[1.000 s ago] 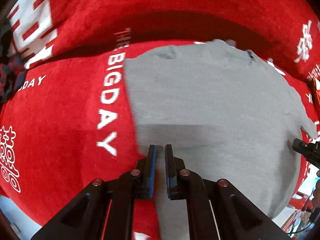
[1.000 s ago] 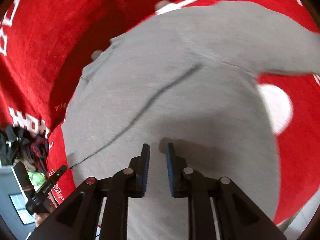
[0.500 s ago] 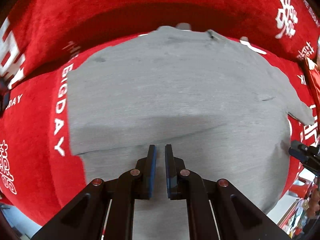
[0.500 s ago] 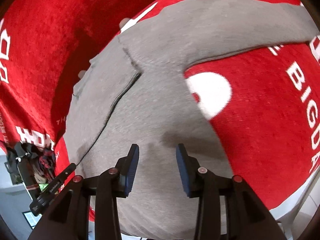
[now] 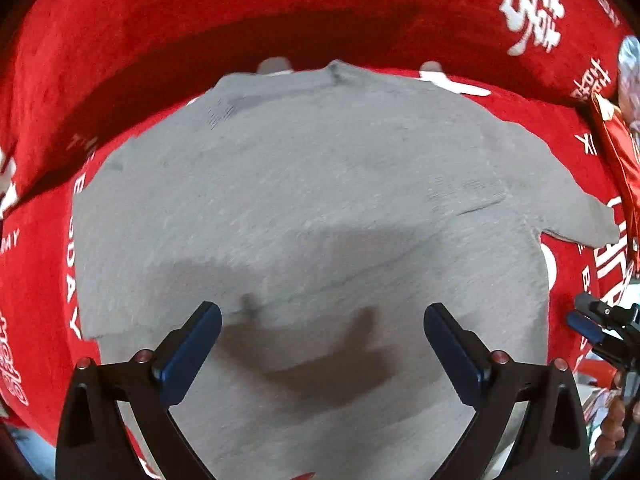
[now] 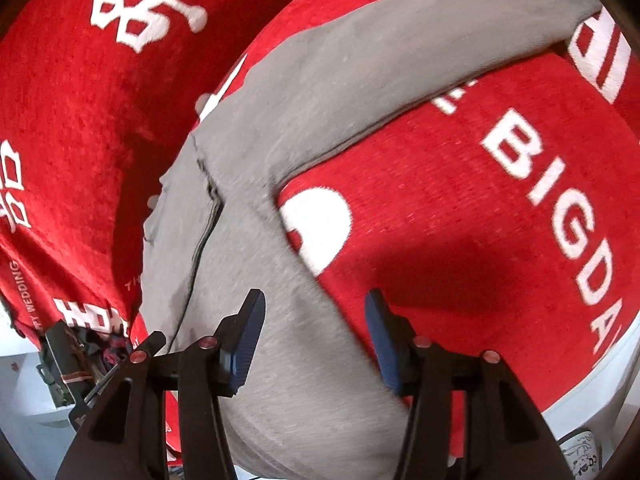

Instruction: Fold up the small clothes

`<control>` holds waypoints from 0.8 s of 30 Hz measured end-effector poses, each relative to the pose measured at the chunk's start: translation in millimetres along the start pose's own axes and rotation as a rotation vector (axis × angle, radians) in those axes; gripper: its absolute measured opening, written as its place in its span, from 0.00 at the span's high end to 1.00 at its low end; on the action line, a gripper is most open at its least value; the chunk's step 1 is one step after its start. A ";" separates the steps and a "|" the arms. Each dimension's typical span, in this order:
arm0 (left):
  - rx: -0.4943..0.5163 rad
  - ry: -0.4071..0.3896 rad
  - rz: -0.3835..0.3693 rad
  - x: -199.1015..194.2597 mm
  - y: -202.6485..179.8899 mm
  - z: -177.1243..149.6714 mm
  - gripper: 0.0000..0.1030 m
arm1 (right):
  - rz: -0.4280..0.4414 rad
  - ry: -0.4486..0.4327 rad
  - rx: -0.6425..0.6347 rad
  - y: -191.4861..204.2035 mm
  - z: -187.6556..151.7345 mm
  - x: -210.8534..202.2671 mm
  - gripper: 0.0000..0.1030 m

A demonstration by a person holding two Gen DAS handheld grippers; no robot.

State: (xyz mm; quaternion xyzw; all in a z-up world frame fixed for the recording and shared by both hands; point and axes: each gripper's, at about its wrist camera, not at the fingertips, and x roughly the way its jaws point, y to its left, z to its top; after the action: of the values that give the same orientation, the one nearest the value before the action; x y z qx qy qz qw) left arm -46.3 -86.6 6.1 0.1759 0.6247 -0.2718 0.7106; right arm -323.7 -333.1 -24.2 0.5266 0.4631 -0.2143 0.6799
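Observation:
A small grey shirt (image 5: 304,184) lies flat on the red cloth (image 5: 224,12), its left side folded over the body. One sleeve sticks out to the right (image 5: 576,220). My left gripper (image 5: 322,330) is open wide and empty, a little above the shirt's near part. In the right wrist view the same shirt (image 6: 280,152) shows with its sleeve (image 6: 460,36) stretched to the upper right. My right gripper (image 6: 316,328) is open and empty above the shirt's right edge. Its fingertips (image 5: 584,320) show at the right edge of the left wrist view.
The red cloth (image 6: 500,240) has white letters and signs and rises at the back into a padded wall. The table's white edge (image 6: 616,364) shows at the lower right. A dark pile of clothes (image 6: 96,352) lies beyond the left edge.
Both grippers have opened, the left from shut to wide open. The left view has moved right over the shirt; the right view has swung toward the shirt's right edge and sleeve.

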 end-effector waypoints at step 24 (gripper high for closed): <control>0.045 0.014 -0.091 32.9 -93.1 28.4 0.02 | 0.050 -0.398 0.495 -164.4 125.0 -61.4 0.41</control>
State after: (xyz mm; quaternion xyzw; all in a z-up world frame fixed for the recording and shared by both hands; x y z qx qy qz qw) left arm -77.9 -182.4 -13.4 0.1651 0.6308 -0.3167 0.6889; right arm -430.8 -517.6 -54.7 0.6351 0.2417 -0.4026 0.6133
